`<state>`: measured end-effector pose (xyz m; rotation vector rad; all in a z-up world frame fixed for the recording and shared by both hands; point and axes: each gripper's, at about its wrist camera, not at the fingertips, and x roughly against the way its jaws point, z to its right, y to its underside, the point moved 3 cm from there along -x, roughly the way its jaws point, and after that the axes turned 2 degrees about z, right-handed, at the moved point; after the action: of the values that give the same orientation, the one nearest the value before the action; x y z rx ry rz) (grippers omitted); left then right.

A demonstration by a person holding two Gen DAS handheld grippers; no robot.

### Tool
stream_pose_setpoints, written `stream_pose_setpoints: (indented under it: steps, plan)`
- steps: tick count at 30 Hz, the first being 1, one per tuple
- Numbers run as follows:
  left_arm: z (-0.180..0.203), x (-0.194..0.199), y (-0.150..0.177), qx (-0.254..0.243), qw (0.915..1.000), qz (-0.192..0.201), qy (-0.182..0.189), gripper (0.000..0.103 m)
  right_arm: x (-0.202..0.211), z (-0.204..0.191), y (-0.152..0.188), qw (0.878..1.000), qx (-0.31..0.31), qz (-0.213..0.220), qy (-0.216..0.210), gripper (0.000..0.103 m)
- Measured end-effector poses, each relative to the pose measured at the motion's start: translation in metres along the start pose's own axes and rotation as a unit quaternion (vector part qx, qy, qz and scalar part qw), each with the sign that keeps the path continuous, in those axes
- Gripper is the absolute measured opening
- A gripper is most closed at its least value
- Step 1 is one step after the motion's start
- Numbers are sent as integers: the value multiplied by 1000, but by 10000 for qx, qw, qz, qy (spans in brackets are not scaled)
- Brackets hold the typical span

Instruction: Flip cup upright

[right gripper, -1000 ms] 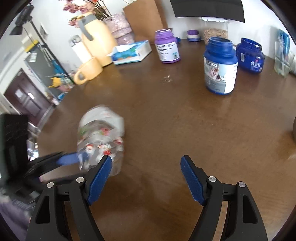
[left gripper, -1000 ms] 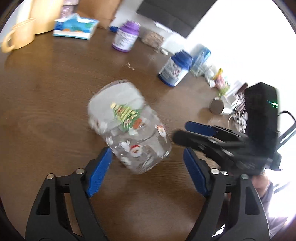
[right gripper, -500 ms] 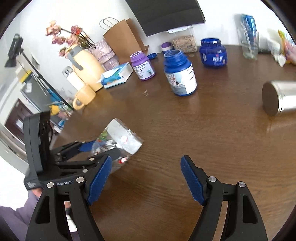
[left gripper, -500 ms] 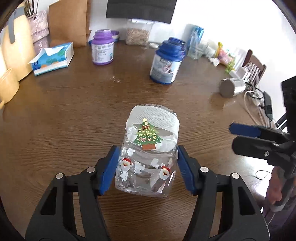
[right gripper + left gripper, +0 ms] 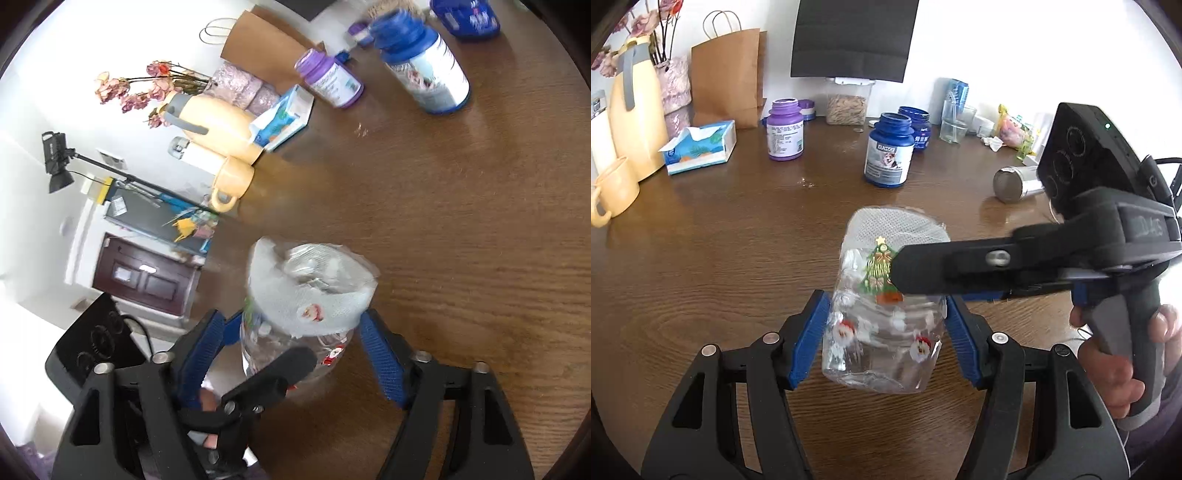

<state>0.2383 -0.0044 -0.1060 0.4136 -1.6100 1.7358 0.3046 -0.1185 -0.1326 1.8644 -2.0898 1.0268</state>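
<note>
Cup [image 5: 882,317]: clear, printed with a green Christmas tree and red-and-white Santa faces; white mesh lining is seen at one end. Left gripper [image 5: 884,343]: black frame, blue pads. Right gripper [image 5: 295,354]: black frame, blue pads. Table [image 5: 720,236]: dark brown wood grain. Toward the far edge: purple bottle [image 5: 785,129], white-labelled; blue bottle [image 5: 889,150], dog pictured on label; tissue box [image 5: 700,147], blue and white; yellow mug [image 5: 614,190] near the left edge.

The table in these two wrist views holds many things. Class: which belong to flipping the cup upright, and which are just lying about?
Part of the job:
clear Christmas cup, held off the table
left gripper, shut on the cup
right gripper, around the cup

Lying about:
purple bottle
blue dog-label bottle
tissue box
yellow mug
steel tumbler, on its side
paper bag
</note>
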Motion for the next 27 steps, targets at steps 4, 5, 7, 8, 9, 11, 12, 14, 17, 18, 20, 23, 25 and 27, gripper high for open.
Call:
stream_pose_setpoints:
  steps: [4,5,7,8,9,11,12,14,17,18,20,23,25,27]
  plan:
    - [-6,1,-2,92,9999,32,69,61,-1,-8,-4,9996,258,9,80,57]
    - [-7,1,-2,106,9999,77,99,61,-1,-11,-5,9992,361,52,146,56]
    - [-9,-3,-4,161,9998,23,112,65,1,-20,-6,9963,701,199,449,23]
    - [-9,-4,-3,161,9998,-29,91,67,4,-24,-7,9925,929,323,721,5]
    - [-9,-6,-3,138,9997,-42,174,67,6,-29,-8,9868,1179,463,1010,0]
    - [-7,-3,-5,140,9992,156,330,56,6,-33,-10,9835,1392,478,1055,0]
    - [-5,-1,-6,115,9989,294,352,45,2,-33,-10,9859,1350,324,935,5]
    - [1,-9,-8,-76,9994,151,288,31,2,-29,-13,9881,1226,307,872,7]
    - [-6,-24,-4,-18,9995,-256,-188,32,7,-14,-18,9937,880,247,651,24]
    - [-12,-26,-4,148,9995,-290,-64,49,11,-6,-21,9959,688,271,517,45]
    - [-20,-25,-8,473,9984,-243,197,79,23,2,-26,9979,435,402,275,84]
    - [-16,-21,-20,612,9950,-192,768,83,46,5,-38,9970,319,662,227,86]
    - [-17,-27,-29,839,9937,-245,696,87,60,5,-46,9945,388,866,437,86]
    - [-23,-37,-40,1015,9934,-277,467,87,71,11,-52,9925,310,927,730,86]
